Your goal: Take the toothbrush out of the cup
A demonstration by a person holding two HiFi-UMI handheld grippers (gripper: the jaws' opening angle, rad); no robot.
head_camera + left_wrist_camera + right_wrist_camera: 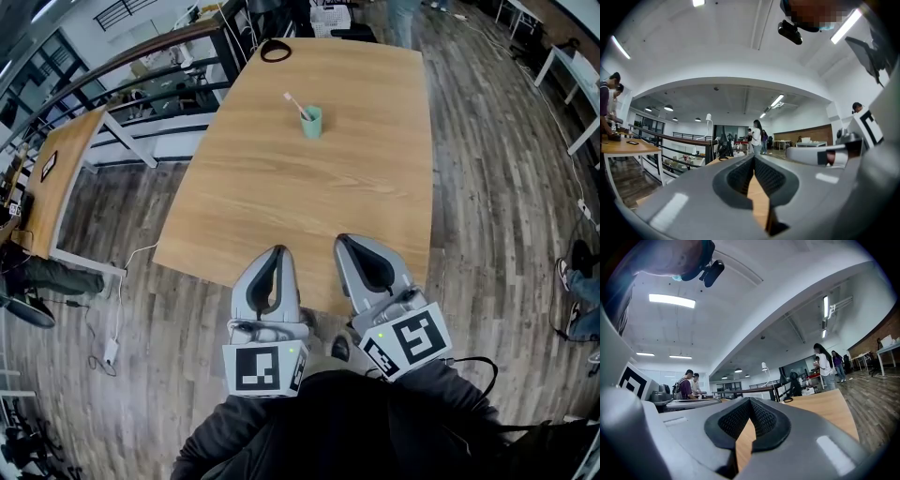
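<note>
A mint-green cup point(311, 122) stands on the far half of the wooden table point(281, 216), with a pink toothbrush point(294, 103) leaning out of it to the upper left. Both grippers hover side by side at the table's near edge, well short of the cup. My left gripper point(277, 251) is shut with nothing in it, its tips meeting point(753, 157) in the left gripper view. My right gripper point(343, 240) is also shut and empty, its tips touching point(750, 400) in the right gripper view. Neither gripper view shows the cup.
A black ring point(276, 51) lies at the table's far end. A second wooden table point(56, 178) stands to the left by a railing. A white cable with a power strip point(111, 352) lies on the floor at lower left. People stand in the background.
</note>
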